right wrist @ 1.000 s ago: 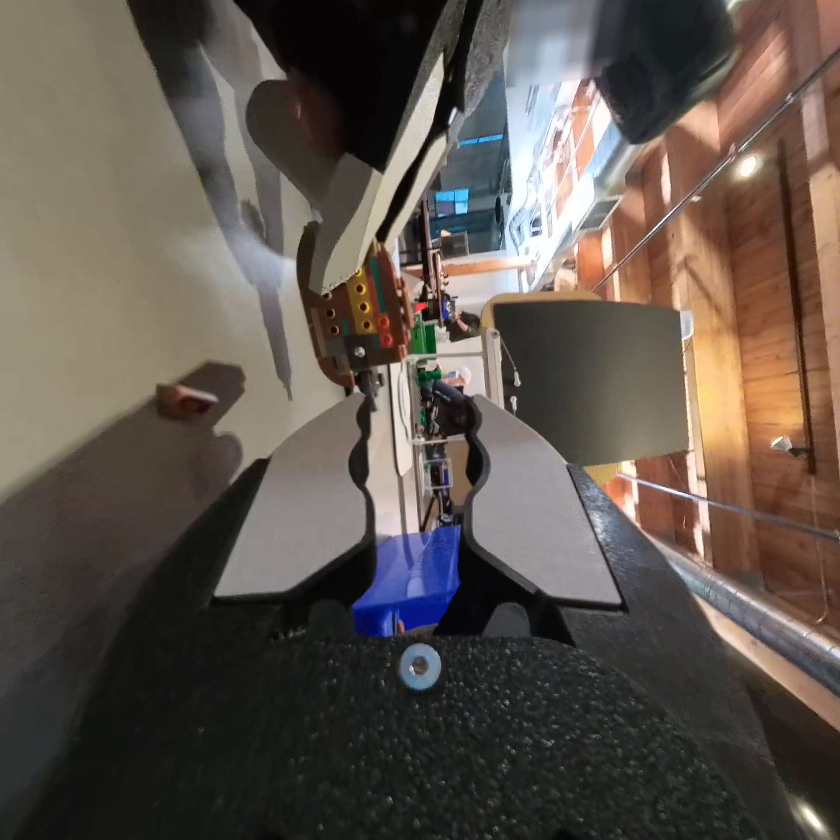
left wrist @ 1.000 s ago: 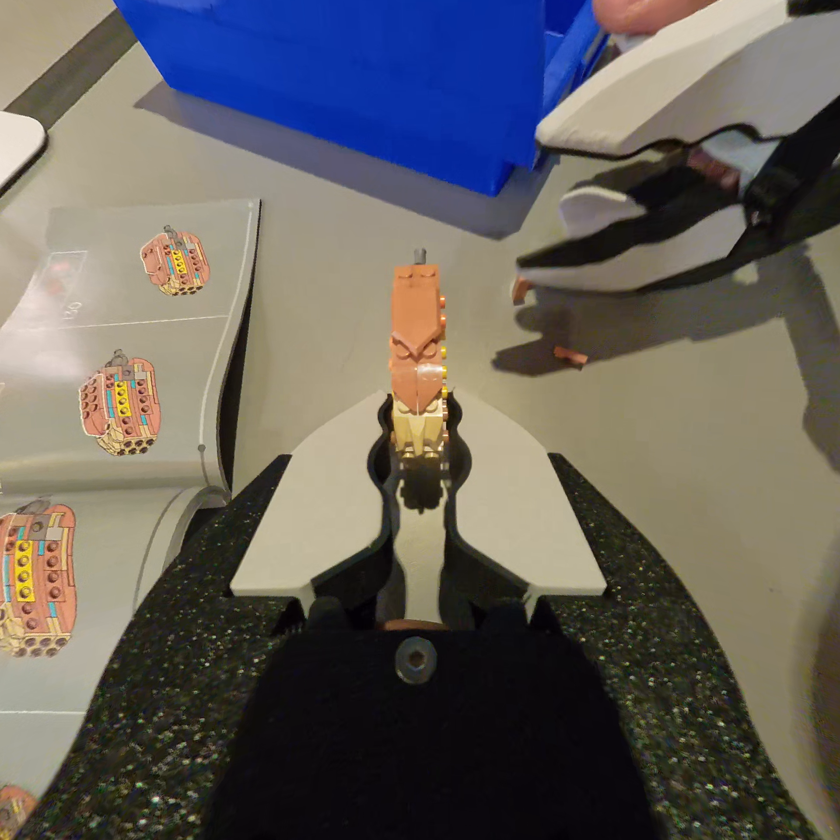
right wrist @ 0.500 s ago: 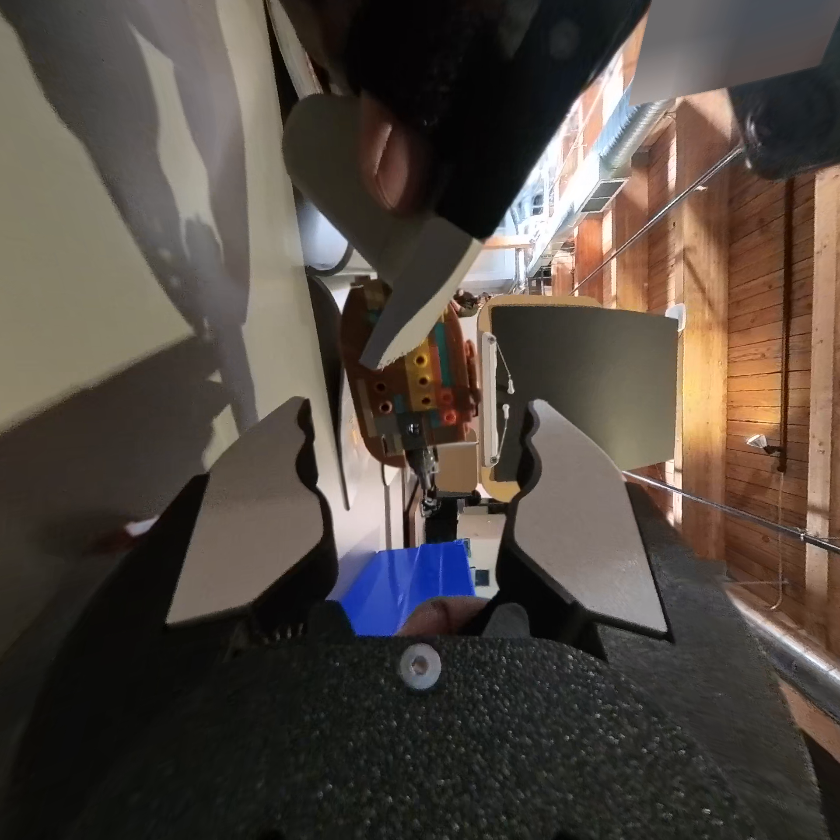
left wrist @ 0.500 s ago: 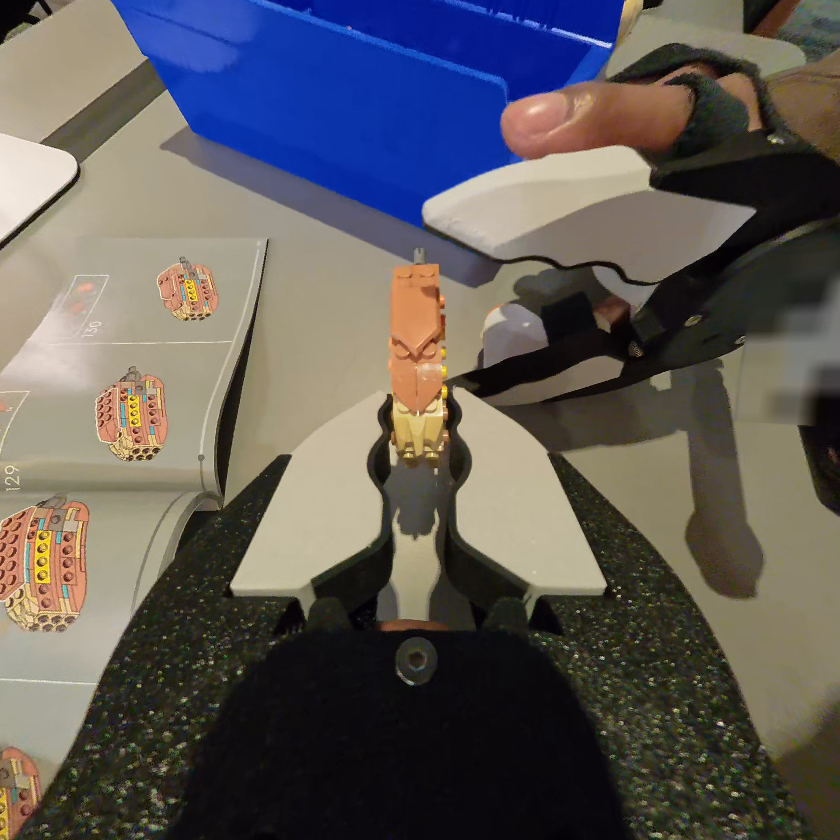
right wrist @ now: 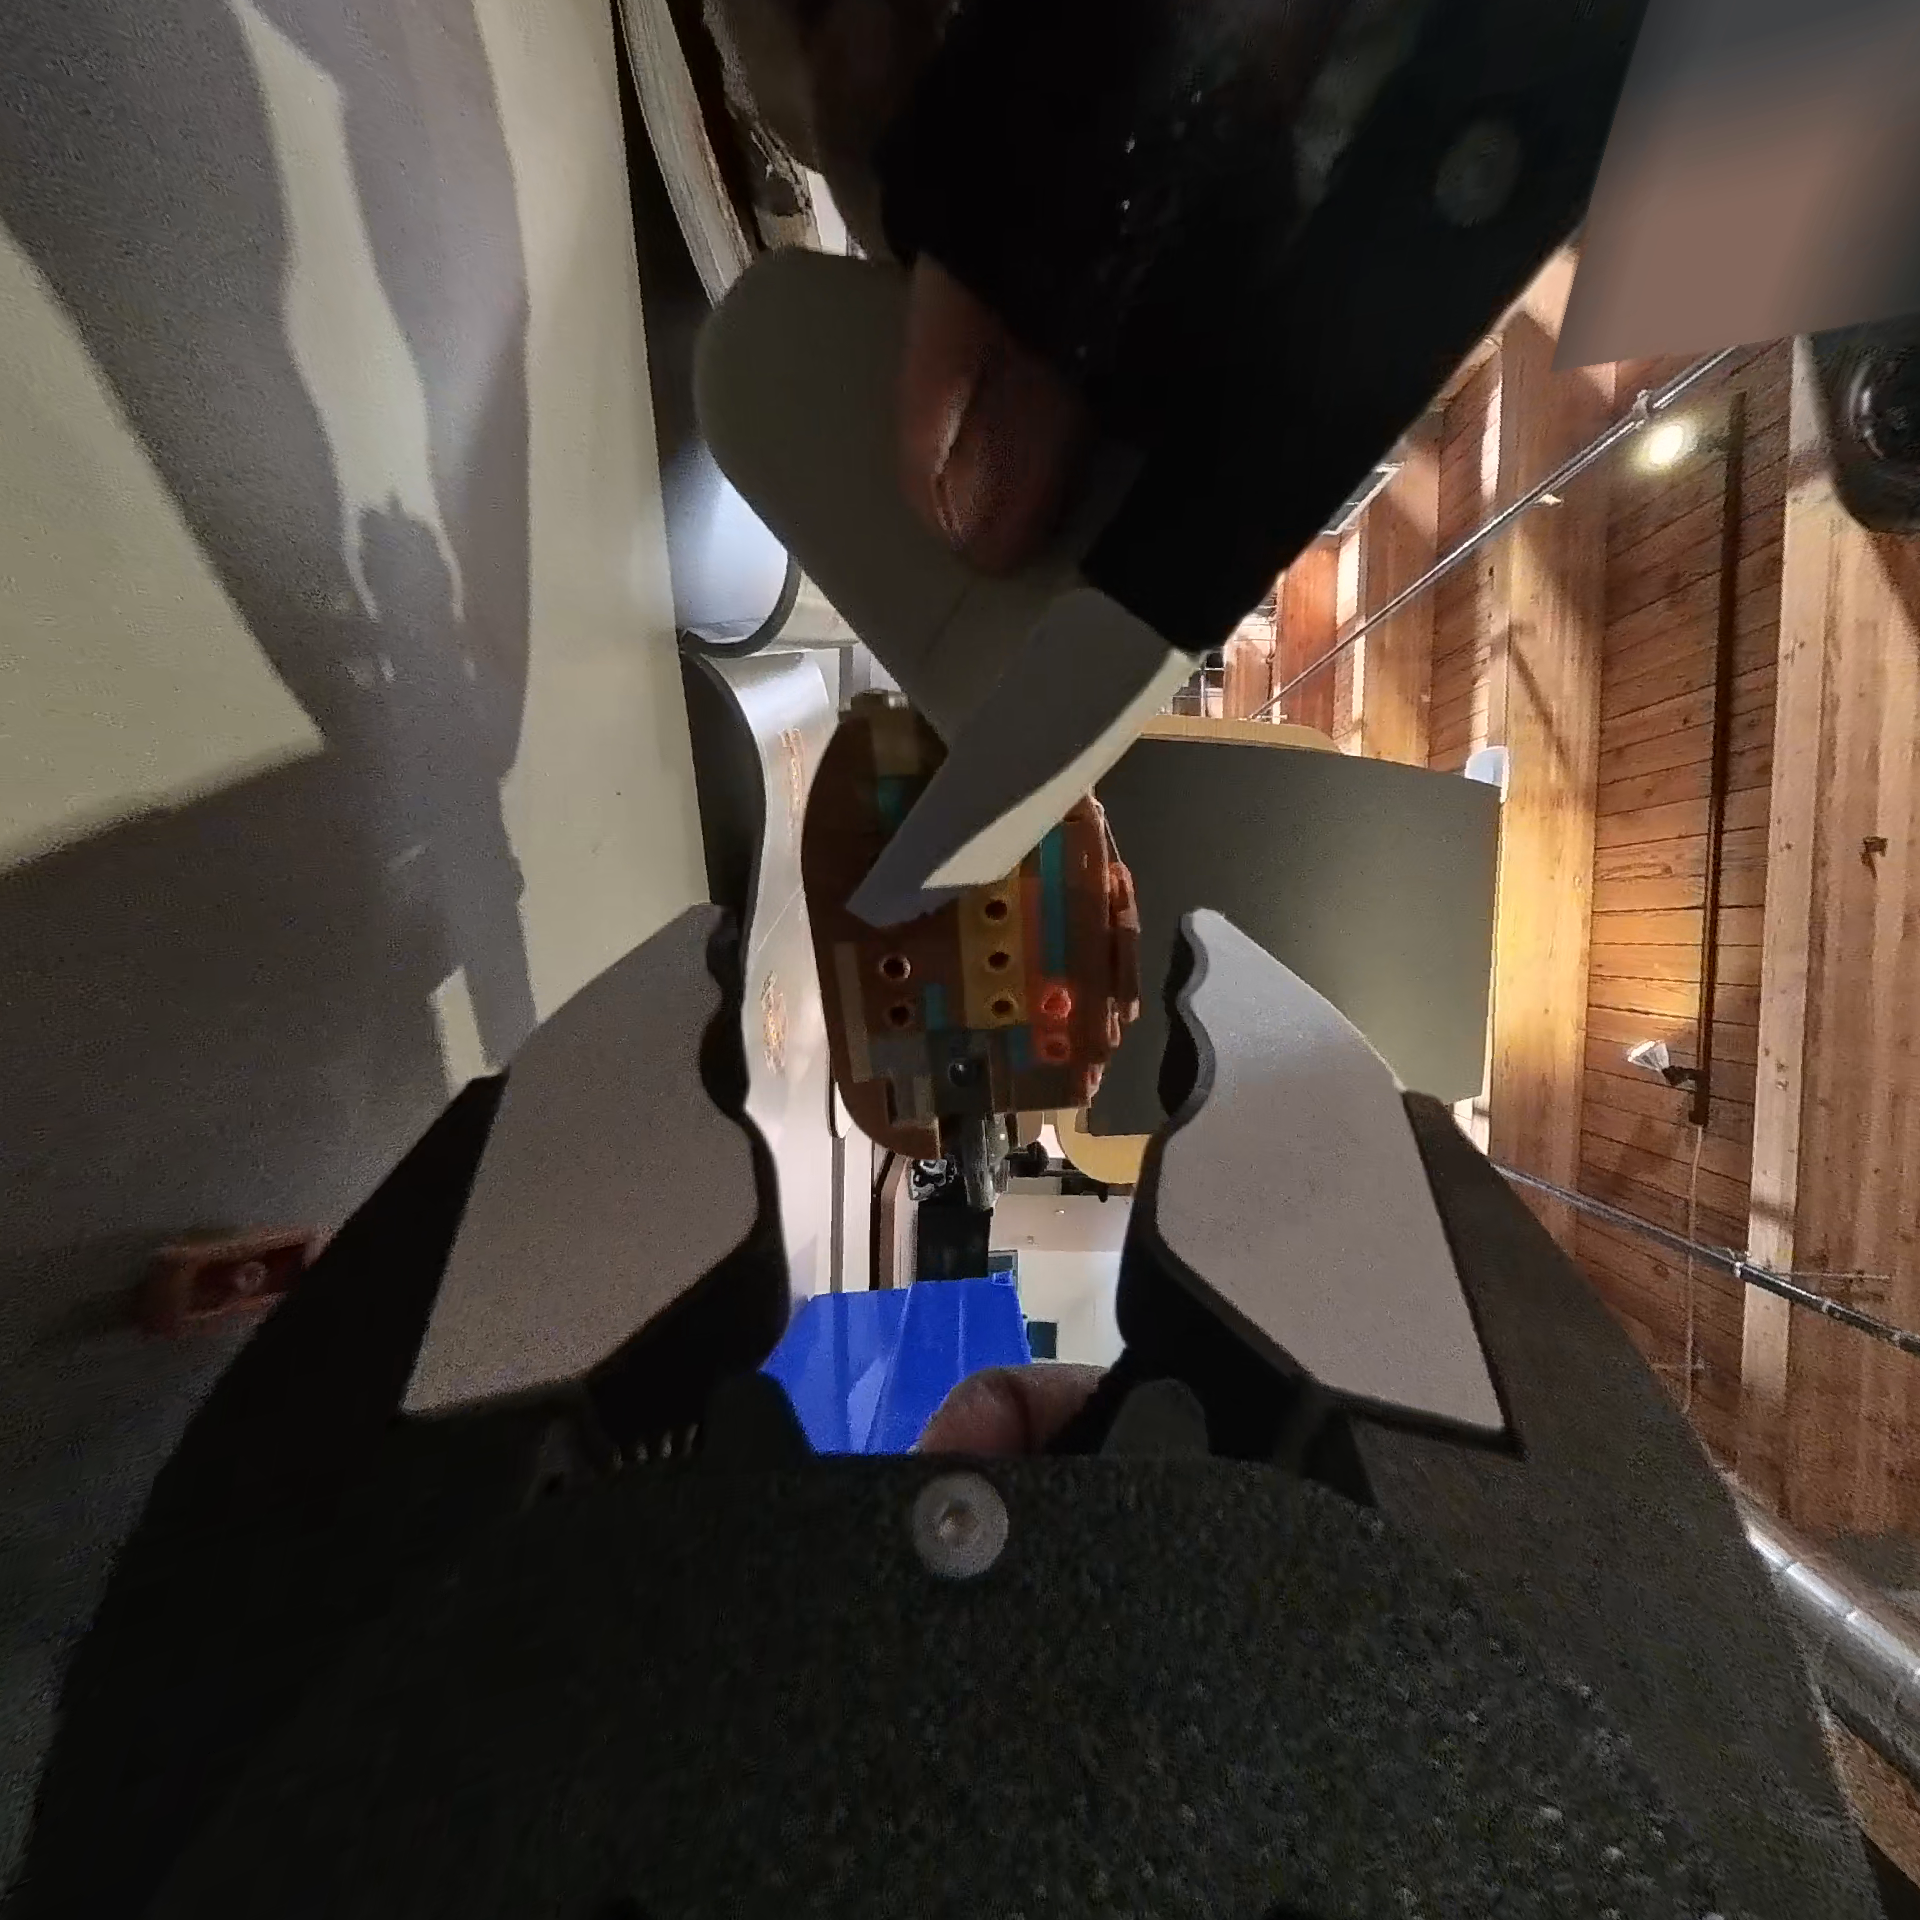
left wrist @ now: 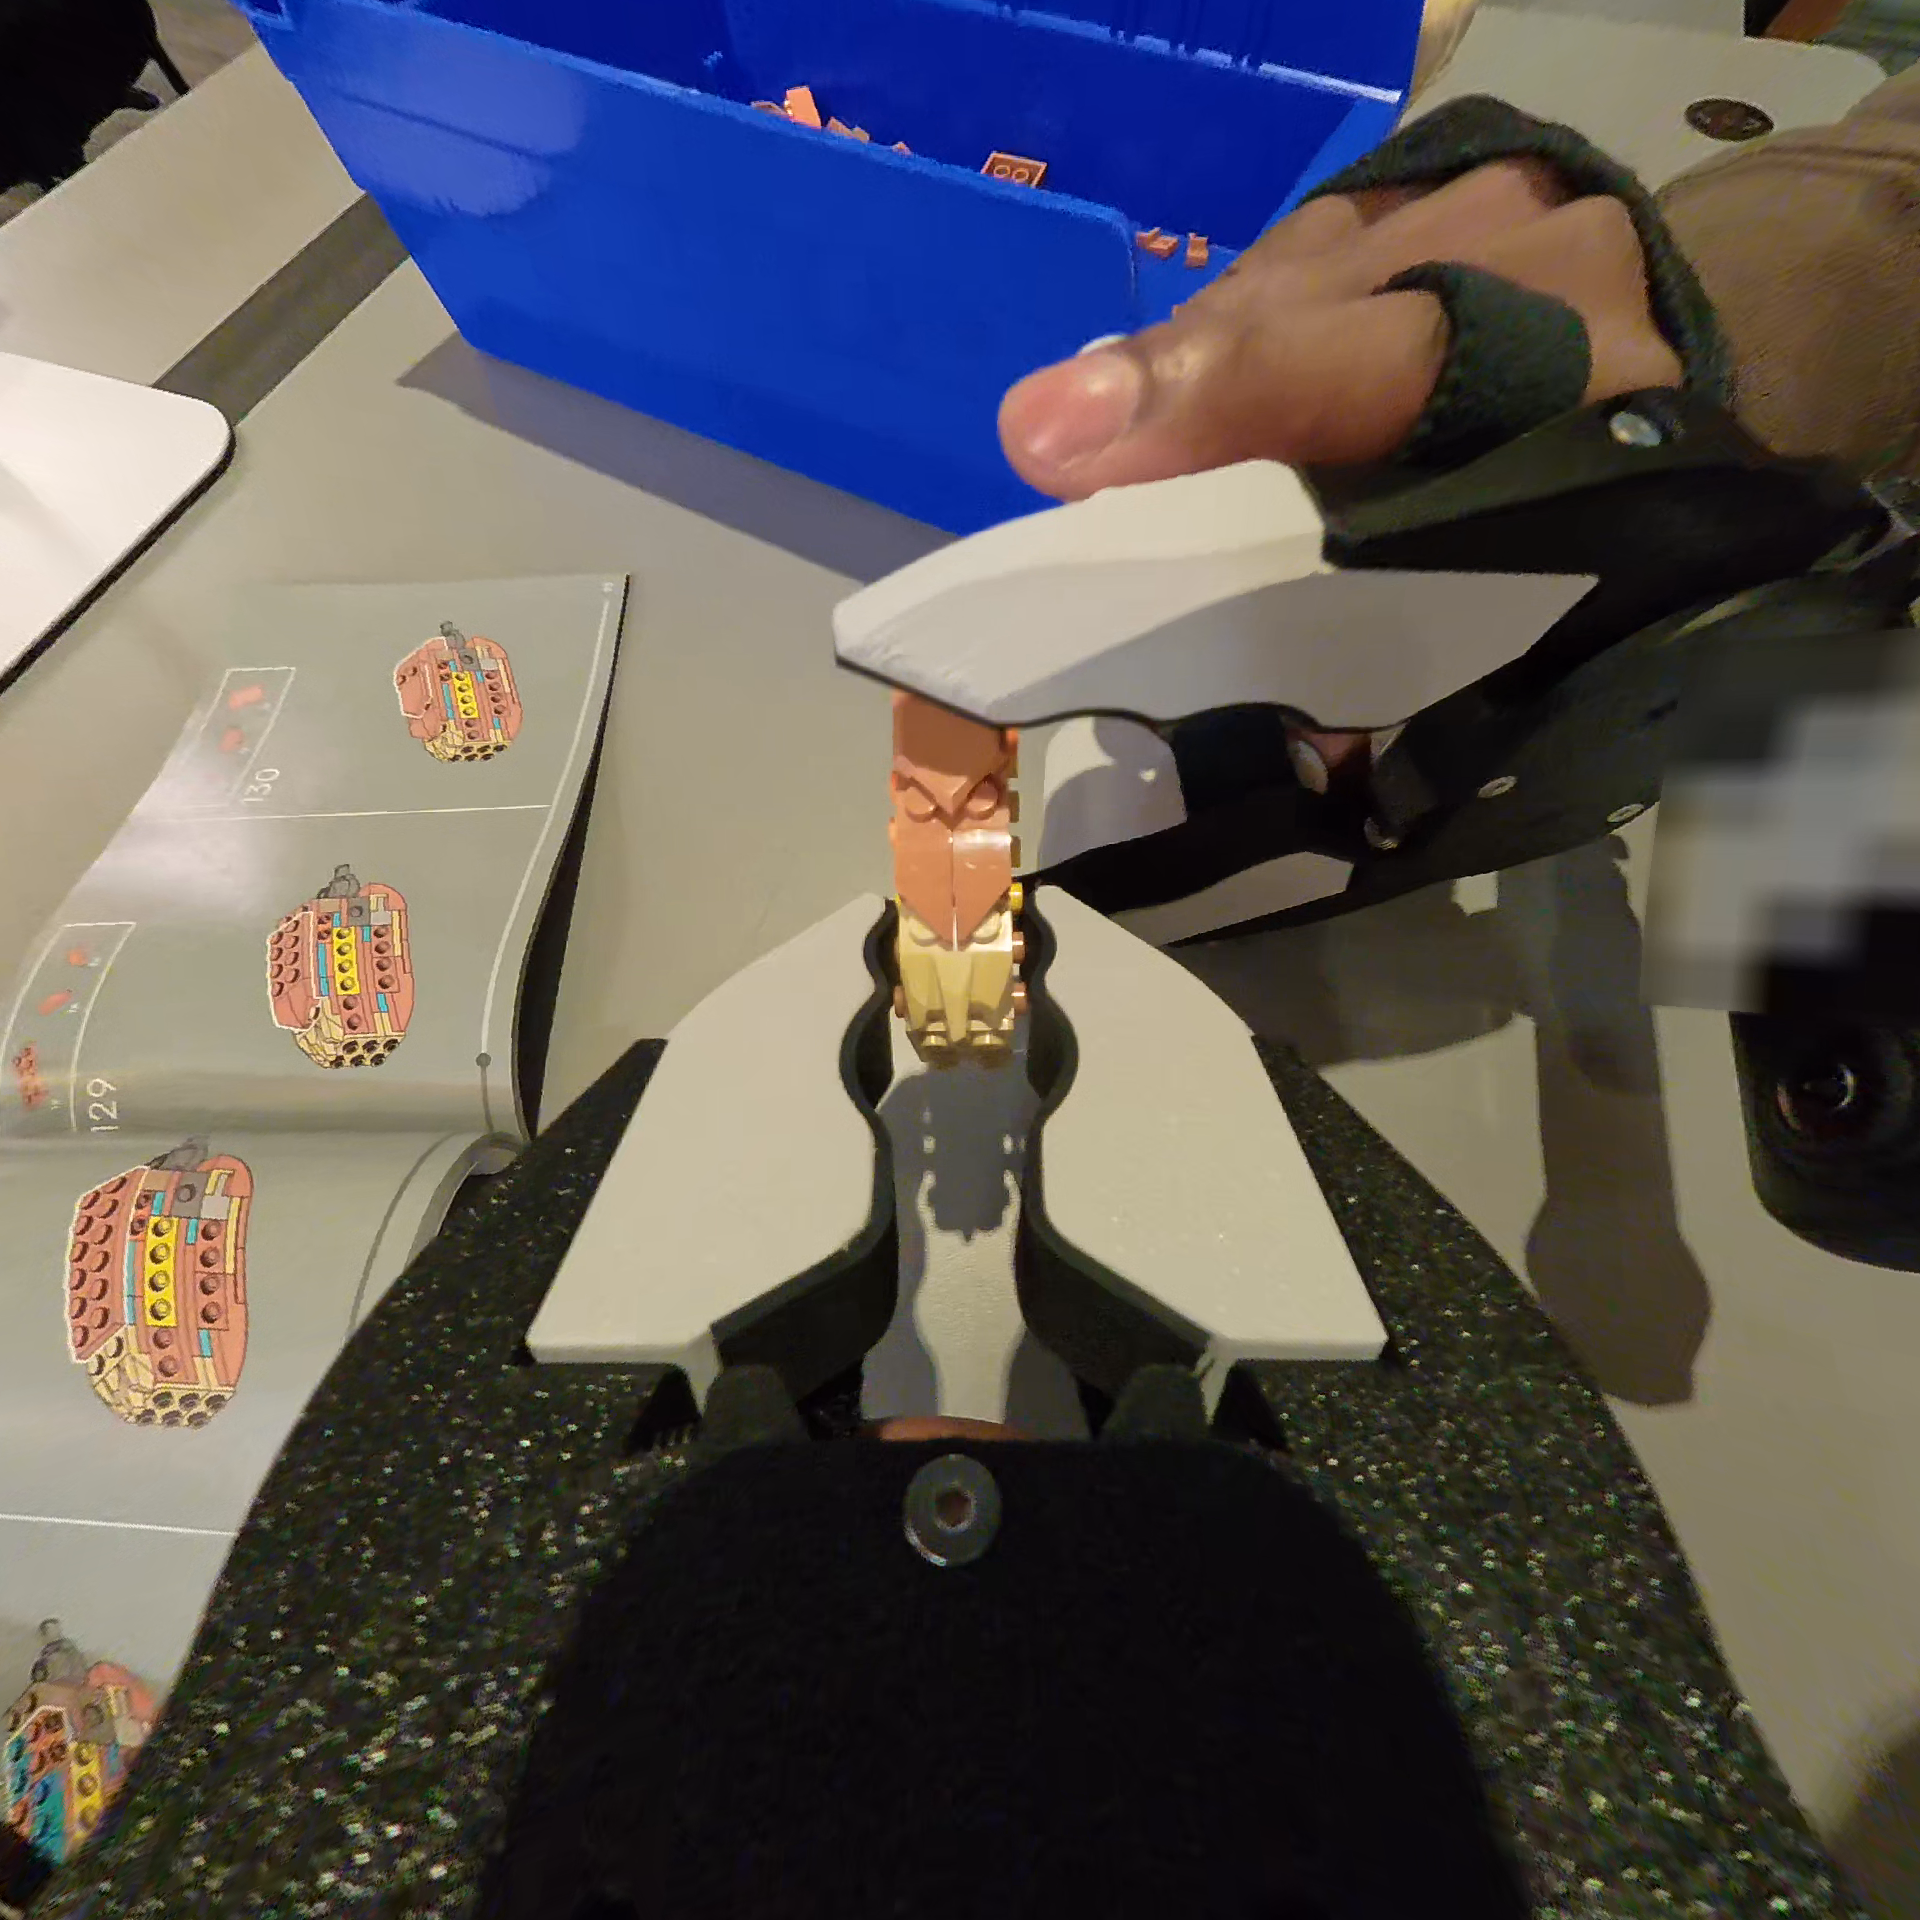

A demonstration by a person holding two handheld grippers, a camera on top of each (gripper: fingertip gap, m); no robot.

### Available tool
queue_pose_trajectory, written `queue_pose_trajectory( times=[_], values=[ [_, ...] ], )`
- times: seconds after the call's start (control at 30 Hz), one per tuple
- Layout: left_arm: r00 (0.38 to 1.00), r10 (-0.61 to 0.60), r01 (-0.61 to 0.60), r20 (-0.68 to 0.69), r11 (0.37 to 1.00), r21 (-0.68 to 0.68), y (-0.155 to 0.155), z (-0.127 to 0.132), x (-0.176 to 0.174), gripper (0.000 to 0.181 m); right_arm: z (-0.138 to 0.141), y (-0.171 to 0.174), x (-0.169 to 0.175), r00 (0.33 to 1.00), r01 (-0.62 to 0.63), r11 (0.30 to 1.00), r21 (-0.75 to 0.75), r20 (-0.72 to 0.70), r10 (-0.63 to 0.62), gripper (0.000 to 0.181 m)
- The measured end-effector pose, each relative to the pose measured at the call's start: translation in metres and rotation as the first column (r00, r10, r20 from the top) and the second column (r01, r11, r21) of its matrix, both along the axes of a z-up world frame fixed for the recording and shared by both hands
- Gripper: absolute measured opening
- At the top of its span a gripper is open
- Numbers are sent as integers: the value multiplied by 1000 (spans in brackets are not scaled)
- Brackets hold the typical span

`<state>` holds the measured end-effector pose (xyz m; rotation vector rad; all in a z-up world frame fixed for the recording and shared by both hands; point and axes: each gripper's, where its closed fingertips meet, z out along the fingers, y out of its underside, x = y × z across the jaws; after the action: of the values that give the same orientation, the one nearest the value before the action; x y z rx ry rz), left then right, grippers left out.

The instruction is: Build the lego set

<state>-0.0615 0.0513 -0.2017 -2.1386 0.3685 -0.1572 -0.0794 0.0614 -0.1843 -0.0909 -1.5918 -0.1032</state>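
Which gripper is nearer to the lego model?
Left. The left gripper is shut on the lego model, clamping its tan end. The right gripper is open around its far end, not visibly touching.

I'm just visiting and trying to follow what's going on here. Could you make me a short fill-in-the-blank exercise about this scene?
1. The left gripper is shut on the ____ model.
2. The bin behind the model is coloured ____.
3. The right gripper has its jaws ____, with nothing between them.
4. The open instruction booklet lies to the ____ of the left gripper.

Missing words: lego; blue; open; left
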Motion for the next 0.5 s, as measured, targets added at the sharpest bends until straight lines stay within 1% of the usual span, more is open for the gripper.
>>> queue_pose_trajectory(
  times=[0.23, 0.5],
  values=[
    [1000, 3, -4, -29, 1000, -3, 0, -1, 0, 22, 2, 0, 1, 1000, -5, 1000, 25, -13, 6, 59],
    [999, -8, 8, -41, 1000, -10, 0, -2, 1, 22, 0, 1, 3, 1000, -7, 1000, 27, 22, 6, 57]
  ],
)
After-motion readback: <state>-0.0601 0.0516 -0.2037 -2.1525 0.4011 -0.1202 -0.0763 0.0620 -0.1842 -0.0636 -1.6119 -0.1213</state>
